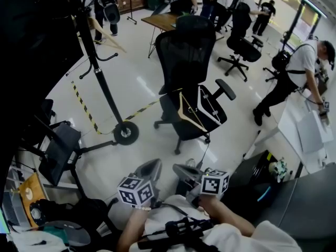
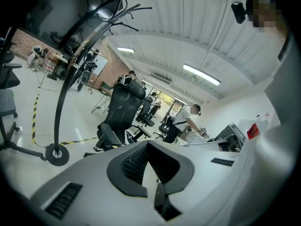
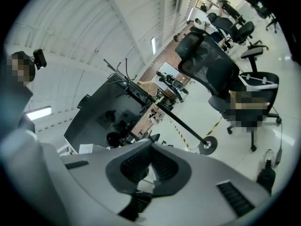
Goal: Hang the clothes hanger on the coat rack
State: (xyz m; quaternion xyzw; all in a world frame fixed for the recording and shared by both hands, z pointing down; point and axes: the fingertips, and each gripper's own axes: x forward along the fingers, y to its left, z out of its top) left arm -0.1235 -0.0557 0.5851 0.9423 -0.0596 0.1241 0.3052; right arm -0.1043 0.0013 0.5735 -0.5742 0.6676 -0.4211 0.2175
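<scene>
Currently both tools sit low and close to the body, at the bottom of the head view, side by side and aimed at the floor ahead.

Left tool (image 1: 149, 168): its own view shows the jaws closed tip to tip (image 2: 146, 142), with nothing between the pads. Empty.

Right tool (image 1: 186, 172): same reading in its own view, jaws fully together (image 3: 151, 142), and nothing gripped.

Clothes hanger (image 1: 190, 114): pale wood, lying tilted on the seat of the black mesh office chair (image 1: 186, 62), well ahead of both tools and touched by neither. Just beside it on the seat is a black item with pale edging (image 1: 210, 106); I cannot tell what it is.

Coat rack (image 1: 102, 83): a black pole on a round base (image 1: 126, 133), standing left of the chair and apart from it. Curved hooks branch off the upper pole. A tan wooden bar (image 1: 107, 38) shows near those hooks; whether it hangs on one is unclear. The rack also appears in the left tool's view (image 2: 61, 102) and in the right tool's view (image 3: 181, 121).

Floor: pale and glossy, with yellow-black striped tape (image 1: 84, 106) running past the rack base.

Background: a person in a white shirt (image 1: 302, 67) bends over a surface at far right.
</scene>
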